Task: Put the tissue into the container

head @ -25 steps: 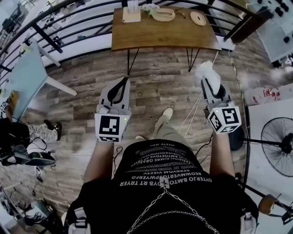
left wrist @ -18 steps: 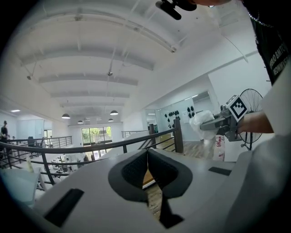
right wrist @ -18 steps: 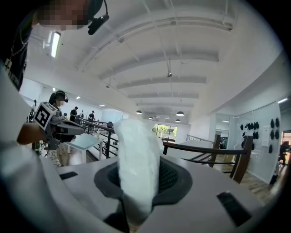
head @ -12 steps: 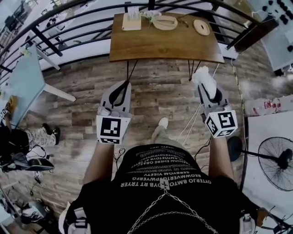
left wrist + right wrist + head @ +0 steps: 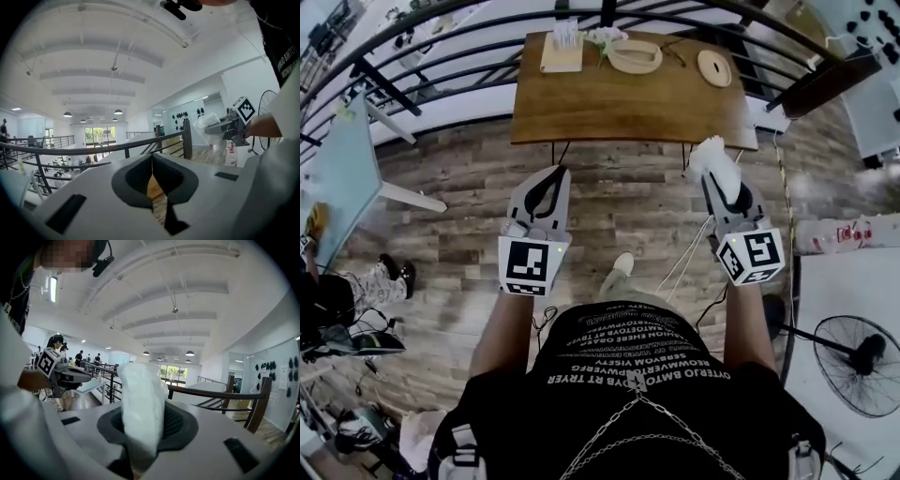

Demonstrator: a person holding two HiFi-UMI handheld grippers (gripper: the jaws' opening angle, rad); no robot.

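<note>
A crumpled white tissue (image 5: 712,153) (image 5: 140,401) sticks up from my right gripper (image 5: 713,174) (image 5: 139,437), whose jaws are shut on it. In the head view it hangs over the wooden floor, just short of the near right edge of the wooden table (image 5: 619,98). At the table's far edge lies an oval, shallow wooden container (image 5: 635,56), and beside it stands a tissue box (image 5: 562,45). My left gripper (image 5: 550,172) (image 5: 151,164) is held level beside the right one, shut with nothing between its jaws. The left gripper view shows the tissue (image 5: 205,127) from the side.
A round wooden disc (image 5: 713,67) lies on the table's right part. A black railing (image 5: 441,42) runs behind the table. A pale blue table (image 5: 342,173) is at the left, a standing fan (image 5: 853,361) at the lower right, and a white cable (image 5: 689,248) crosses the floor.
The wooden table has come lower and nearer in the head view. Both grippers keep the same pose, and the right one now reaches the table's near edge with the tissue.
</note>
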